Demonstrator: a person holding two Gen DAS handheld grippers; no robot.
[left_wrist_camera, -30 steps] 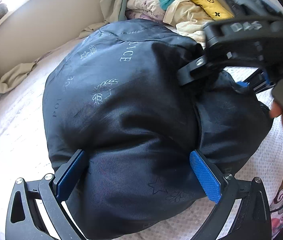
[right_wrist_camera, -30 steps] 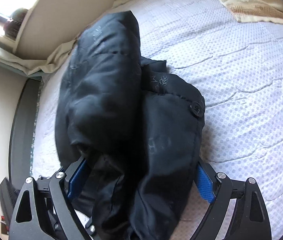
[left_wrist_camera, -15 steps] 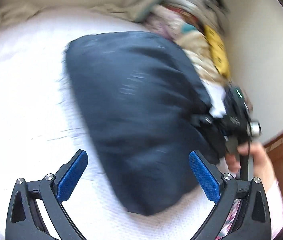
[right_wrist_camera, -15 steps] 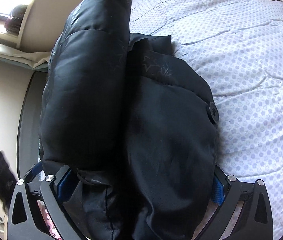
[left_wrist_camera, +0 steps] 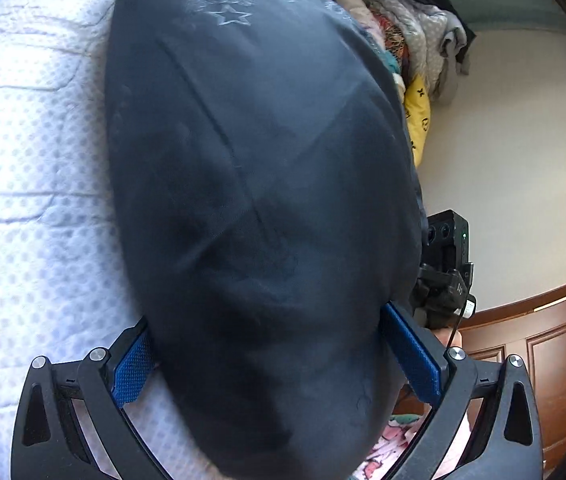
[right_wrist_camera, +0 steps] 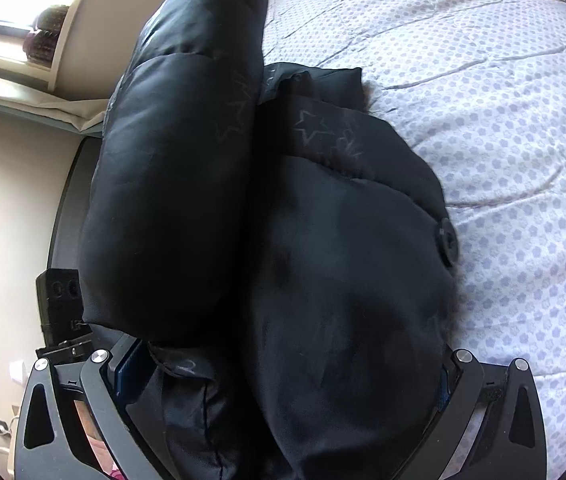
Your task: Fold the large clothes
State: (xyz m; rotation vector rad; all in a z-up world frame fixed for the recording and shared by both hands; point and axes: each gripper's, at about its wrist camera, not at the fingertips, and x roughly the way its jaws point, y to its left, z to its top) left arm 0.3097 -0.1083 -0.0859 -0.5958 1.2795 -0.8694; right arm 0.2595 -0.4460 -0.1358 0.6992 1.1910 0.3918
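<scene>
Quilted bedding spreads beneath us as we carry a folded black puffer jacket, bundled double. Nearest, our left gripper and right gripper each stand spread wide with the padded bulk wedged between their blue pads. Beyond, a heap of clothes lines the wall. Folding looks finished; next we likely set the bundle down without letting it spring open.

The bed wears a white quilted cover with a pale dotted print. A bulky dark padded jacket lies bundled on it, while a heap of mixed clothes sits at two o'clock from the jacket in the left wrist view.
</scene>
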